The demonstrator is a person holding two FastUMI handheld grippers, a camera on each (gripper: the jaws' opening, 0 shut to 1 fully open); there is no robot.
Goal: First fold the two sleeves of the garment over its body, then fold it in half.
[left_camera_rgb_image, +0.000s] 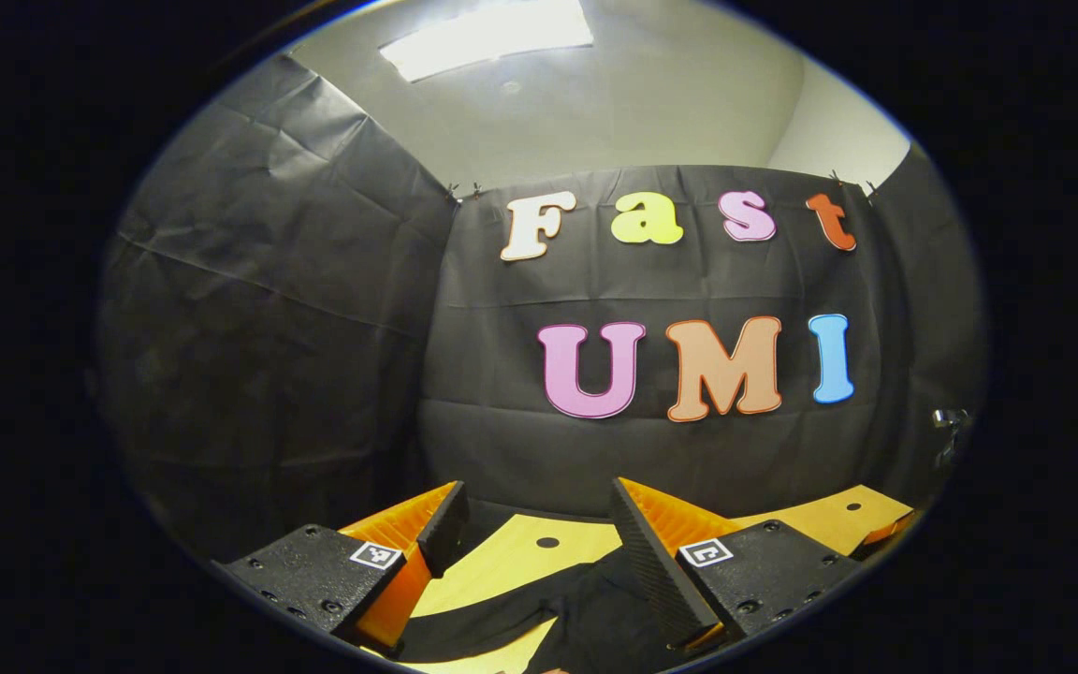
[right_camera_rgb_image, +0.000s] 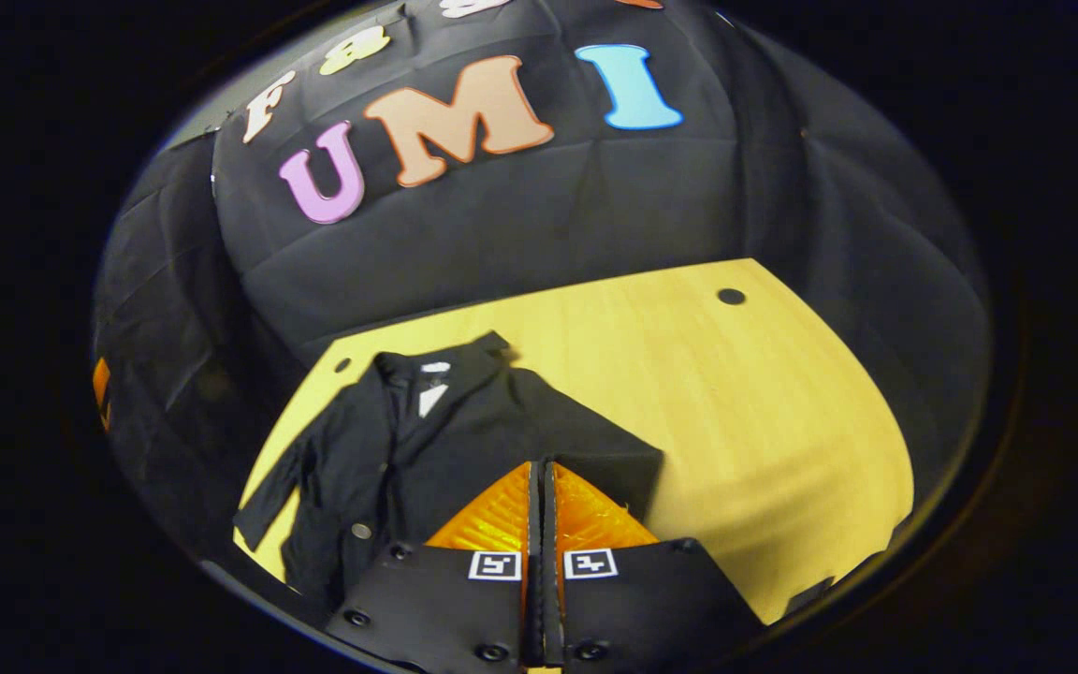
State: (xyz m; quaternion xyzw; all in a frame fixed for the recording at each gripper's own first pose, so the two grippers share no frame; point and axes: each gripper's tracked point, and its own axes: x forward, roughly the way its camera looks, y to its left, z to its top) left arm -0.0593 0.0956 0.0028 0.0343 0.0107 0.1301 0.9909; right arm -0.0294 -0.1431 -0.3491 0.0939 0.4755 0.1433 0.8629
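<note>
The black garment [right_camera_rgb_image: 427,431] lies flat on the yellow table [right_camera_rgb_image: 745,402], just ahead of the right gripper [right_camera_rgb_image: 539,473], whose fingers are pressed together with no cloth visibly between them. One sleeve [right_camera_rgb_image: 282,487] is spread outward at the left; the other appears already folded across the body. The left gripper [left_camera_rgb_image: 539,524] hovers released above dark fabric. Judging from this, one sleeve fold and the halving remain. The small white collar label [right_camera_rgb_image: 431,398] is too small to read.
</note>
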